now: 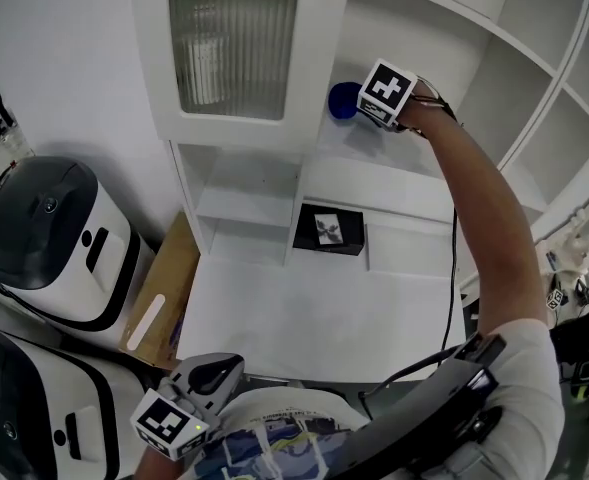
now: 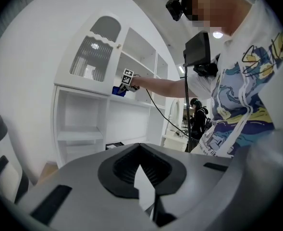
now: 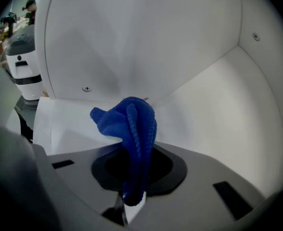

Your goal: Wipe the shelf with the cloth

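My right gripper (image 1: 372,106) is raised into an upper compartment of the white shelf unit (image 1: 394,158). It is shut on a blue cloth (image 1: 344,100). In the right gripper view the cloth (image 3: 130,121) bunches out of the jaws, close to the white shelf panels (image 3: 213,105) where they meet in a corner. From the left gripper view the cloth (image 2: 117,91) shows as a small blue patch far off. My left gripper (image 1: 212,373) hangs low by the person's body, away from the shelves. Its jaws meet at the tips and hold nothing (image 2: 141,148).
A cabinet door with ribbed glass (image 1: 232,43) stands left of the cloth. A black box (image 1: 328,229) lies on a lower shelf. Two white-and-black appliances (image 1: 54,238) and a cardboard piece (image 1: 159,303) sit at the left. Another person (image 2: 199,119) stands far behind.
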Tool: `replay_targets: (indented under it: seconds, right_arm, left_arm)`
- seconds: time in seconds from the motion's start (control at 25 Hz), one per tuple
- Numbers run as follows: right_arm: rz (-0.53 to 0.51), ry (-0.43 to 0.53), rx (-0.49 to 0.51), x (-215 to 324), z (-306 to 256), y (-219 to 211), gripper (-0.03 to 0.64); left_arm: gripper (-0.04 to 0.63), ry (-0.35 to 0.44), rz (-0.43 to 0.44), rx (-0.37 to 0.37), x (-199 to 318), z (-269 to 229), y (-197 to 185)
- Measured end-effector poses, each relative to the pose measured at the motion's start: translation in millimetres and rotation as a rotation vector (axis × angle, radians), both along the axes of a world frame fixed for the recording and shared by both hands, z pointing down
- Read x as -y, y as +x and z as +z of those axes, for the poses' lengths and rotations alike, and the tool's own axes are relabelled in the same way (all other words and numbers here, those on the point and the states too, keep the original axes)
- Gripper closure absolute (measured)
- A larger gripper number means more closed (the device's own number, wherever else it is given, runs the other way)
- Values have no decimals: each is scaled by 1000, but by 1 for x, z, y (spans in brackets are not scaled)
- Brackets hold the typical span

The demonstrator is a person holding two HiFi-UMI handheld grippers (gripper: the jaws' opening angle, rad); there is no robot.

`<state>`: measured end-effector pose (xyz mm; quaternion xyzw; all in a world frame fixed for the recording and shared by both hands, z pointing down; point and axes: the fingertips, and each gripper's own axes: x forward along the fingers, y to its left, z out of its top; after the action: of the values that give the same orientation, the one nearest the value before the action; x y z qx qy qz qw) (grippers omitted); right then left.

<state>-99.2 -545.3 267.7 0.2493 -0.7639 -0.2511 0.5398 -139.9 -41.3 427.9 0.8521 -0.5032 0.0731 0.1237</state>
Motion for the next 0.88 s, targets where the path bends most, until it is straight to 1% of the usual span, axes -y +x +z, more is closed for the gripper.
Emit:
replay_targets:
  seconds: [0.12,0.2,0.4,0.6,0.72,0.88]
  right_arm:
    - [-32,-32,3,-12,11,-26,549]
    - [-37,-38,-9,-14,18,-34,549]
    - [-29,-33,-28,-7,25,-29,549]
    - [13,-30,-44,5,25,5,549]
    - [51,-29,-47,13,25,36,549]
    - [117,-13,-77,26,25,81,549]
  left_arm:
    - [592,2,-24,-5,-8,1,-8]
    - [592,7,-26,-7,-11,0,-10]
    - [592,3,-39,-5,-11,-1,-17]
    - [592,1,-5,1,-4,-1,-12]
    - [592,-2,23,6,3,-2,-5]
    - [592,-8,61,19,12,4,2]
